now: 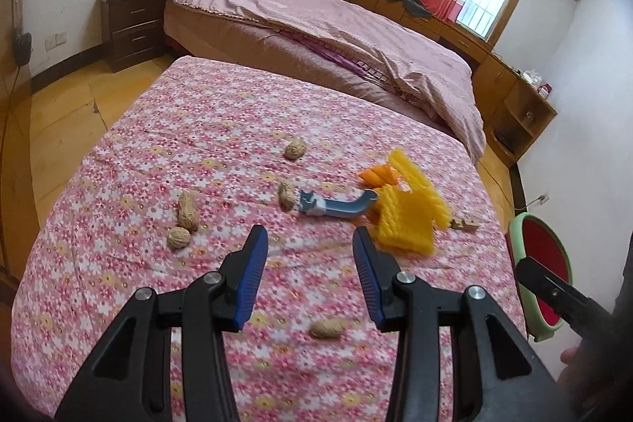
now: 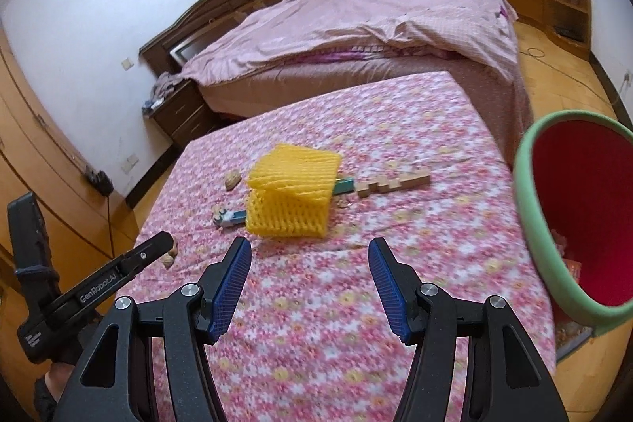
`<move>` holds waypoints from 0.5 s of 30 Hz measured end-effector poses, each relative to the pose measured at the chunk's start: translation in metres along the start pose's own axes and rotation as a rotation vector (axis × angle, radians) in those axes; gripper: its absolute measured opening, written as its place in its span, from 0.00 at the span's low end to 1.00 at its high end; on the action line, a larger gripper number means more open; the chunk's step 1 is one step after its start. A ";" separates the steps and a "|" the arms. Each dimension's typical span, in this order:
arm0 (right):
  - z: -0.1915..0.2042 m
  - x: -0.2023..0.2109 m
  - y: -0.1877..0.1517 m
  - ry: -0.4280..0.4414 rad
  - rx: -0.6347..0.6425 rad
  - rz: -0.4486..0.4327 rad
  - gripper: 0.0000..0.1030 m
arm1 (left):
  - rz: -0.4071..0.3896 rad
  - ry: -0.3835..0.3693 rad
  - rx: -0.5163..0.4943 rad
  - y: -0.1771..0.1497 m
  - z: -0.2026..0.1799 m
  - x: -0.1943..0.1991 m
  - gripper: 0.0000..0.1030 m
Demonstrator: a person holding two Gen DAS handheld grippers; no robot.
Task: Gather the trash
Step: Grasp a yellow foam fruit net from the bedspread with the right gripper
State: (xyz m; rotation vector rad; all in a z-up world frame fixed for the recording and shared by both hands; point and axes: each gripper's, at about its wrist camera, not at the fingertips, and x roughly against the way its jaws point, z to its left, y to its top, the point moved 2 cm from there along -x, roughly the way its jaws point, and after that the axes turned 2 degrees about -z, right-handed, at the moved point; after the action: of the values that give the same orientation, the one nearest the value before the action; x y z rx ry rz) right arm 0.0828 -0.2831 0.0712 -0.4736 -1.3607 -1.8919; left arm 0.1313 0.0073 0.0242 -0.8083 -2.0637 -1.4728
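Both our grippers empty: left gripper (image 1: 310, 238) half spread, right gripper (image 2: 310, 249) wider. Yellow foam net (image 2: 292, 194) just ahead of right; peanuts (image 1: 188, 212) ahead-left of left; bin (image 2: 573, 220) right.

Cloth (image 2: 316, 303) bare ahead of right gripper (image 2: 309, 255). Foam net (image 2: 290, 196) blocks at 12 o'clock. Bin (image 2: 554, 224) crowds 3 o'clock. Left gripper (image 1: 310, 240): peanut (image 1: 326, 328) underneath, open cloth ahead.
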 end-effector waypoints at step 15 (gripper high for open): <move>0.035 -0.084 0.023 -0.074 0.208 0.055 0.62 | 0.035 0.016 0.047 0.005 0.025 -0.032 0.43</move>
State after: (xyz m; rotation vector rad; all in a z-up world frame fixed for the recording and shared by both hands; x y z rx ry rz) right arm 0.1507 -0.2251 0.0432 -0.4741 -1.5579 -1.6806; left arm 0.1566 0.0260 -0.0022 -0.8074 -2.0548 -1.4020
